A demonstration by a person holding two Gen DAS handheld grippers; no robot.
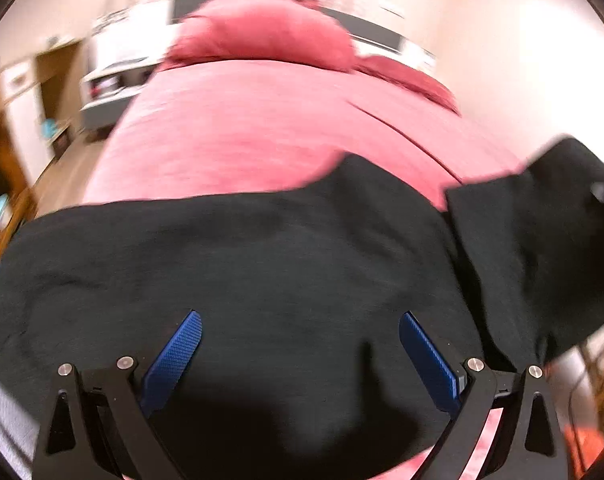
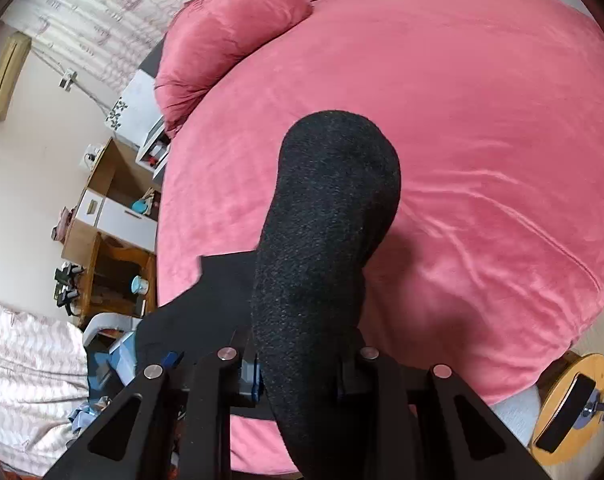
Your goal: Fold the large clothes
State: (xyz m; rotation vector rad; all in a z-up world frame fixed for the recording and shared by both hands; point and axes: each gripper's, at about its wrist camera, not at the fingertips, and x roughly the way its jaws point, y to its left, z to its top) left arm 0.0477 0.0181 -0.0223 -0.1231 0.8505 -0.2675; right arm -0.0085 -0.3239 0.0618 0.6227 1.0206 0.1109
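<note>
A large black garment (image 1: pixel 261 260) lies across the near end of a bed with a pink cover (image 1: pixel 261 120). My left gripper (image 1: pixel 300 316) hovers over the garment's middle, its blue pads (image 1: pixel 173 356) wide apart and open, with nothing pinched. In the right wrist view, my right gripper (image 2: pixel 297 376) is shut on a thick fold of the black garment (image 2: pixel 330 200), which rises up in front of the camera above the bed cover (image 2: pixel 482 120). At the right of the left wrist view, that part of the cloth (image 1: pixel 542 240) hangs lifted off the bed.
Pink pillows (image 2: pixel 221 40) lie at the head of the bed. A wooden desk with white cabinets (image 2: pixel 113 240) stands to the left of the bed. A round wooden stool (image 2: pixel 570 400) sits at the bed's lower right. A white patterned cloth (image 2: pixel 21 360) lies at the lower left.
</note>
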